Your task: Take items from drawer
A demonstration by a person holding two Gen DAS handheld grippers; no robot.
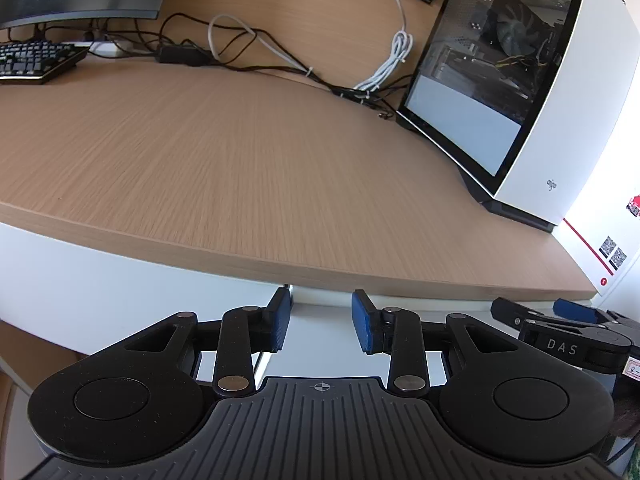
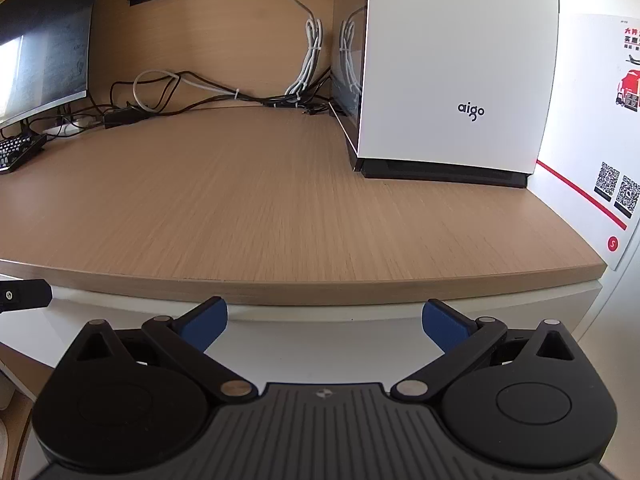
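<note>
Bare tabletop [image 2: 260,200], PC [image 2: 452,72] at 1 o'clock; left tool [image 1: 322,322] half-spread, right tool [image 2: 324,320] spread wide, both empty, aimed at drawer front [image 2: 320,344] below, likely to open it.

Wood-grain desk [image 1: 240,160], white computer case [image 2: 460,60], black keyboard [image 1: 32,62]

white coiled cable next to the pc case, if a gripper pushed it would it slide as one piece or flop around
The white coiled cable would probably flop and bend rather than slide stiffly, since it hangs in loose loops. A tie seems to bundle it, so the loops may move together. Its upper end is plugged in, likely tethering it.
</note>
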